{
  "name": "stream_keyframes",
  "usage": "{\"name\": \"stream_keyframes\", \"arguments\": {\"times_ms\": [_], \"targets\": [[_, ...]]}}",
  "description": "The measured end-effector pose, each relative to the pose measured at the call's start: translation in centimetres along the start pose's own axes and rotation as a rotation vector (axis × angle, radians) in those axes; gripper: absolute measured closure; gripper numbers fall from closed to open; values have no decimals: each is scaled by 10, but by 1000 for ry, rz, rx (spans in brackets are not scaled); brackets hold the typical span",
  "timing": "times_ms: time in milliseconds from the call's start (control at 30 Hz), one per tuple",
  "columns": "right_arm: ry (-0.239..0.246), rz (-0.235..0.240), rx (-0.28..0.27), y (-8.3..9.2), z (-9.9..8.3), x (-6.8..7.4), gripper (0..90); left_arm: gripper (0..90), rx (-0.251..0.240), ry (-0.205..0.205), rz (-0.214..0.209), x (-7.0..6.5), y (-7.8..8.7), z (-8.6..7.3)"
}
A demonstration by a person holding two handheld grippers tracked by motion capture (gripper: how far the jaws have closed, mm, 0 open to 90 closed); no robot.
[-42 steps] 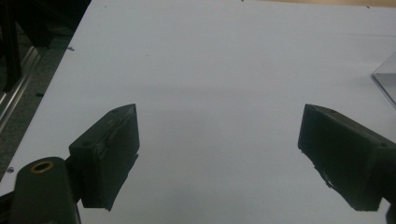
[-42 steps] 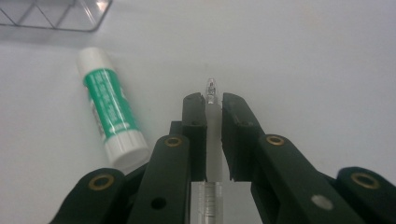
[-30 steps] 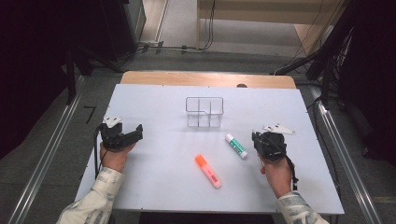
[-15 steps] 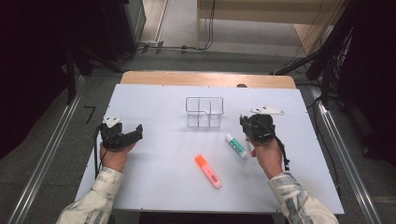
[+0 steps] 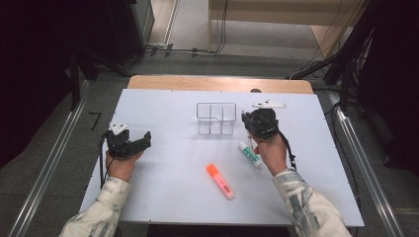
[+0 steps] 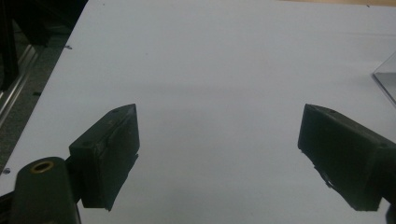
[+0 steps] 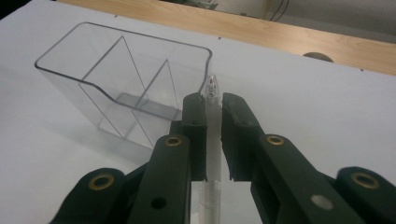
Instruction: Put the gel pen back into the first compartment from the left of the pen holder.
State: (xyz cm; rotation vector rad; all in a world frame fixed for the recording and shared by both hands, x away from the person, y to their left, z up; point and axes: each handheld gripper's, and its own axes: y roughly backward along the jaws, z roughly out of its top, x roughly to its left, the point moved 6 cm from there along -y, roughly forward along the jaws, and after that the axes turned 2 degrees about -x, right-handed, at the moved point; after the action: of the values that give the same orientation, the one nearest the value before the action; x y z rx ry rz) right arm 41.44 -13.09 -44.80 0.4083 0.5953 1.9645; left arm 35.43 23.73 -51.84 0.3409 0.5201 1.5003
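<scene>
Right tool (image 5: pixel 245 120) clamped on a slim white pen (image 7: pixel 212 126), which runs lengthwise between the nearly closed jaws with its clear tip poking out past them; held above the desk (image 5: pixel 163 197), just to the right of the clear divided organizer (image 5: pixel 216 118) at the desk's far middle. Left tool (image 6: pixel 219 154) rests low over bare desk at the left side, jaws spread wide, nothing between them. White-and-green marker (image 5: pixel 250 153) lies under the right hand's wrist; orange highlighter (image 5: pixel 220 181) lies nearer the front edge, apart from both tools.
</scene>
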Motion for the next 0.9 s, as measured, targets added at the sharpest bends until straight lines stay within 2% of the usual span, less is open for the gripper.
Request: {"name": "stream_keyframes", "arguments": {"times_ms": [500,900], "targets": [[34,44,-44,-4,34,26,785,130,-1,0,-1,0,0,0],[42,88,-31,-27,64,50,785,130,-1,2,-1,1,-1,0]]}}
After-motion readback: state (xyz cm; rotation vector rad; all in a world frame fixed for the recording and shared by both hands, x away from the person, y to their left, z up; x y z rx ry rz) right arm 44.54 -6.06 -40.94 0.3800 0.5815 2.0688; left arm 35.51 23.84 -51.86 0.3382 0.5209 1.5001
